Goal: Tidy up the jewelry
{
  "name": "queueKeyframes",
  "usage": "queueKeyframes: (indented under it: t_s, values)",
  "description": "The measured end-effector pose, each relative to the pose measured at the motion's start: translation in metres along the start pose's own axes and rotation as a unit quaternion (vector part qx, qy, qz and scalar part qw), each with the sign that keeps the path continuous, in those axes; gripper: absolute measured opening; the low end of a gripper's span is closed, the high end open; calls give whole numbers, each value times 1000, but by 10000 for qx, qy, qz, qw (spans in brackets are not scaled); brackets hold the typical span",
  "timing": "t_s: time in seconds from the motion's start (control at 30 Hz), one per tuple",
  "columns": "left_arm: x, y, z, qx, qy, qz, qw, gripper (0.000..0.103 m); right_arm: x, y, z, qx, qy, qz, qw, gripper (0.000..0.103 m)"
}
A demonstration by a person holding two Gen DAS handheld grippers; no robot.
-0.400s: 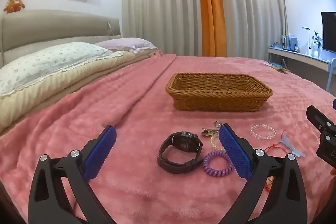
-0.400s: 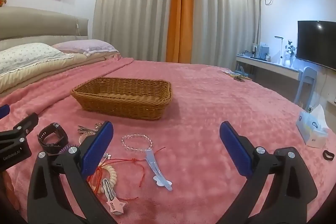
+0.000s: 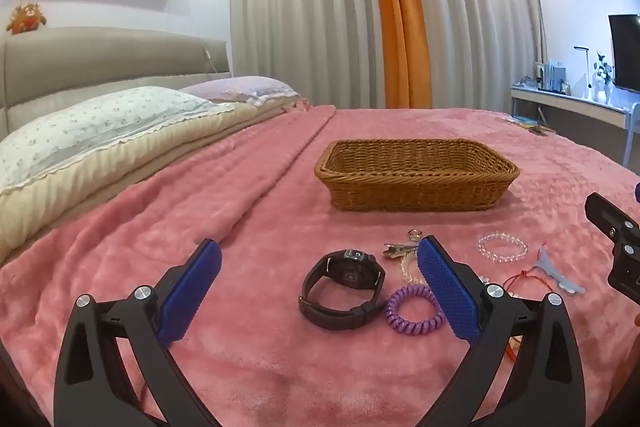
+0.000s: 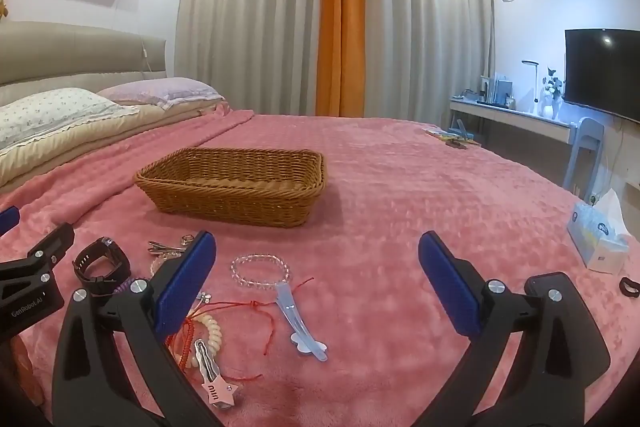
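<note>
Left wrist view is filled by a pink blanket (image 3: pixel 248 227) spread over the bed, with a wicker basket (image 3: pixel 416 183) set toward its far middle. Nearer the front edge the jewelry is scattered: a black watch (image 3: pixel 342 283), a purple spiral hair tie (image 3: pixel 414 311) touching it, a clear bead bracelet (image 3: pixel 502 247) and a light blue hair clip (image 3: pixel 558 273). The left gripper (image 3: pixel 318 293) is held with fingers spread wide, nothing between them. The right gripper (image 4: pixel 316 291) is likewise held wide apart and unloaded, above the blanket near the bead bracelet and hair clip.
</note>
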State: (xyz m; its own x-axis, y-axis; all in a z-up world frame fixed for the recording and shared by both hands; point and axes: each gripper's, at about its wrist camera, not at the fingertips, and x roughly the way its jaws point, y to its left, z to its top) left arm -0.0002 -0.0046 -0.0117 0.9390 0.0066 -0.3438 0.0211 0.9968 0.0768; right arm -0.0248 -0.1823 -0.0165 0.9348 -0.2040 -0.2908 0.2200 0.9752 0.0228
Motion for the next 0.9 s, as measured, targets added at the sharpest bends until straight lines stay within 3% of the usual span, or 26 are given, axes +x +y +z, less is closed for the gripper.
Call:
queueKeyframes:
  t_s: [0.9]
  values:
    - [2, -8, -6, 99, 37, 13, 9999, 95, -2, 8, 1, -155, 64, -40, 9999, 97]
